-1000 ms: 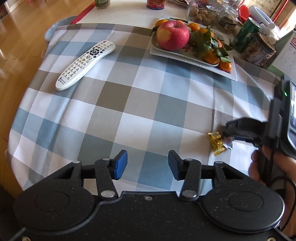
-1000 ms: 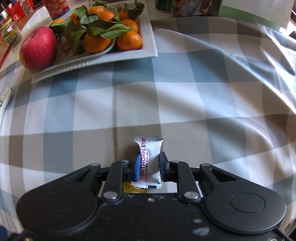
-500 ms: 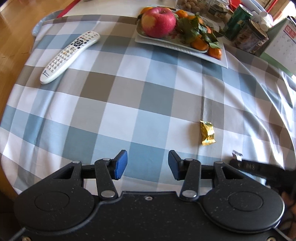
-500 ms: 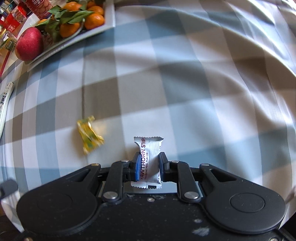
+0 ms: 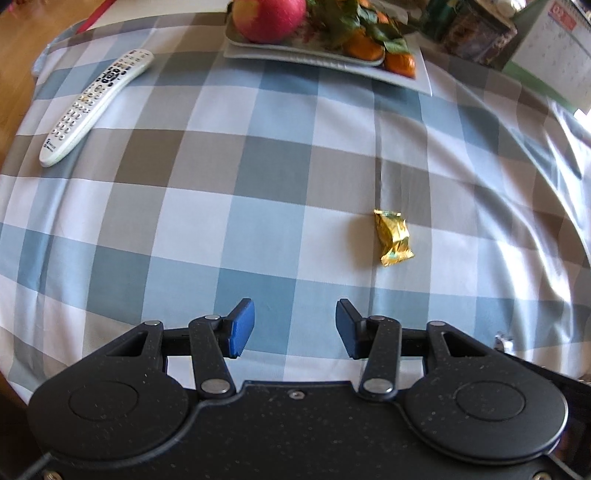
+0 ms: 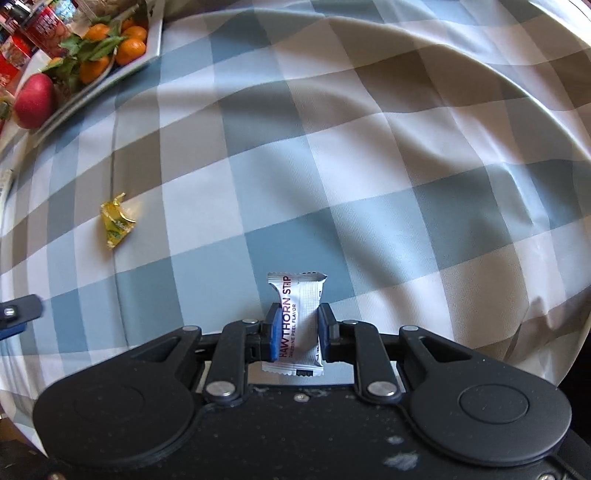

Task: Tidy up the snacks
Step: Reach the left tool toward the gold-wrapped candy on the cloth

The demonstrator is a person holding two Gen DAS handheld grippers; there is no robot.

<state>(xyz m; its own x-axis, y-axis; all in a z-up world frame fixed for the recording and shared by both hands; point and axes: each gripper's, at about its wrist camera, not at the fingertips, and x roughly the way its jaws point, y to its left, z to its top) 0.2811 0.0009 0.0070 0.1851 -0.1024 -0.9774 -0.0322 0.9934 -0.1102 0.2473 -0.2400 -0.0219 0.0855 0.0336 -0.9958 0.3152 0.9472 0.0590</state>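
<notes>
Right claw (image 6: 295,330) gripping hawthorn strip packet (image 6: 297,317), gold candy (image 5: 393,238) on tablecloth (image 5: 258,177)

Bright daylight, soft shadows — fisheye-bent edges, far corners blurred.

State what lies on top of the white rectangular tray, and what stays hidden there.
On the tray: a red apple and leafy tangerines, on a patterned plate. Leaves and fruit cover most of the plate, so anything beneath them cannot be seen.
</notes>
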